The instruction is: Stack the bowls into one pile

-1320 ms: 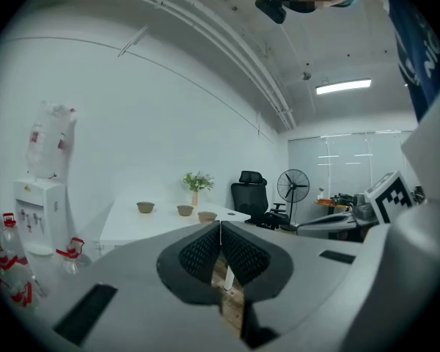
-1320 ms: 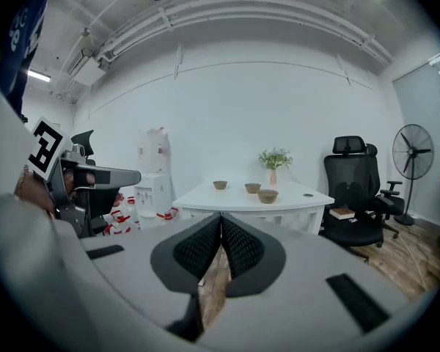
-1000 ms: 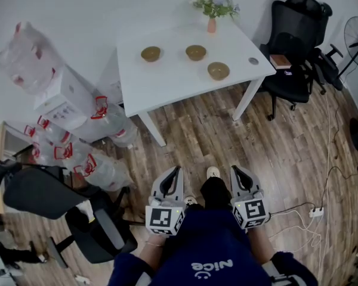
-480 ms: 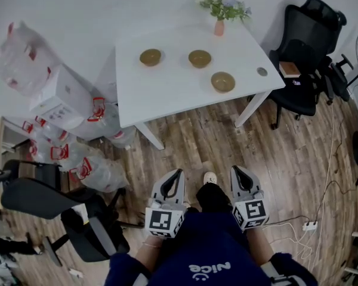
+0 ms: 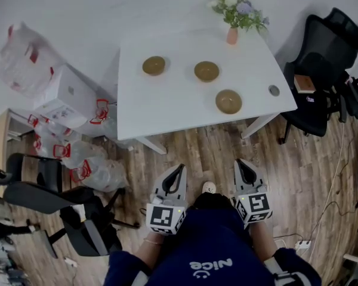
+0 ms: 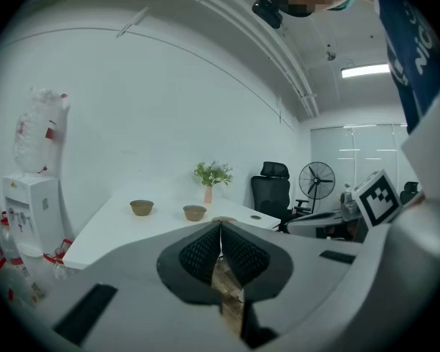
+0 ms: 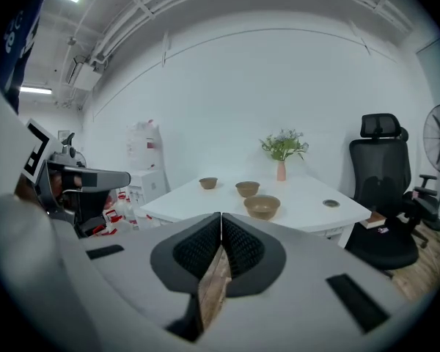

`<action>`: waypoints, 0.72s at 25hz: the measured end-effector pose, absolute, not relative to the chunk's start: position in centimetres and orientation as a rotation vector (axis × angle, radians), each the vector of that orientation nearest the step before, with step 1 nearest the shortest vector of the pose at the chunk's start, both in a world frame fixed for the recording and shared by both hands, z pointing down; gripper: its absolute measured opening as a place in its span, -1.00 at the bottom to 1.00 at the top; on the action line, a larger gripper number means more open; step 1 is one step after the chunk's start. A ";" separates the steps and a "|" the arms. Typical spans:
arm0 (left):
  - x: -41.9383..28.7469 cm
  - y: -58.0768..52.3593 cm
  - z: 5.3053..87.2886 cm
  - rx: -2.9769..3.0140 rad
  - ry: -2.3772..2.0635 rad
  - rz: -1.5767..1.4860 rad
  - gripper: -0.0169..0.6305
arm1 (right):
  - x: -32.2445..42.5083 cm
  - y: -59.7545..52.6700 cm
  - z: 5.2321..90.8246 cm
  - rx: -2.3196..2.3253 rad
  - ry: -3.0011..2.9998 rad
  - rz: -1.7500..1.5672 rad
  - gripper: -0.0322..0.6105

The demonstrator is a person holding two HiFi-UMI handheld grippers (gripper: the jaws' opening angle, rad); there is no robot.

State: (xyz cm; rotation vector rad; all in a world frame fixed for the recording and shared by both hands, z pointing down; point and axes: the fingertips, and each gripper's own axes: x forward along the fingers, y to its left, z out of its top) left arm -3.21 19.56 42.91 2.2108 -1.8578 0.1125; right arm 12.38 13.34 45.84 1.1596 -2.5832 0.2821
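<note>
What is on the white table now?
Left bowl, middle bowl and near bowl, all apart; a flower vase; a small grey disc. The table corner under its flowers is covered.

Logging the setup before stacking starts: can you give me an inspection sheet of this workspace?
Surface: white table, mostly bare.
Job's things: three brown bowls, apart, unstacked.
Clutter: flower vase, small round disc near the right edge.
Grippers: left gripper and right gripper shut, empty, short of the table.
Cables: white cable and power strip on the floor, right.
Surroundings: office chairs, water bottles, wooden floor.
</note>
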 end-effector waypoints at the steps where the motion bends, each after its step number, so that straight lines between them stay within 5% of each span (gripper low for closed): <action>1: -3.0 18.8 43.0 2.197 -1.861 0.115 -0.89 | 12.5 12.4 45.8 1.147 -2.588 0.285 -0.83; 18: -0.5 11.6 44.6 2.134 -1.890 0.147 -0.89 | 14.3 5.8 47.9 1.008 -2.537 0.342 -0.83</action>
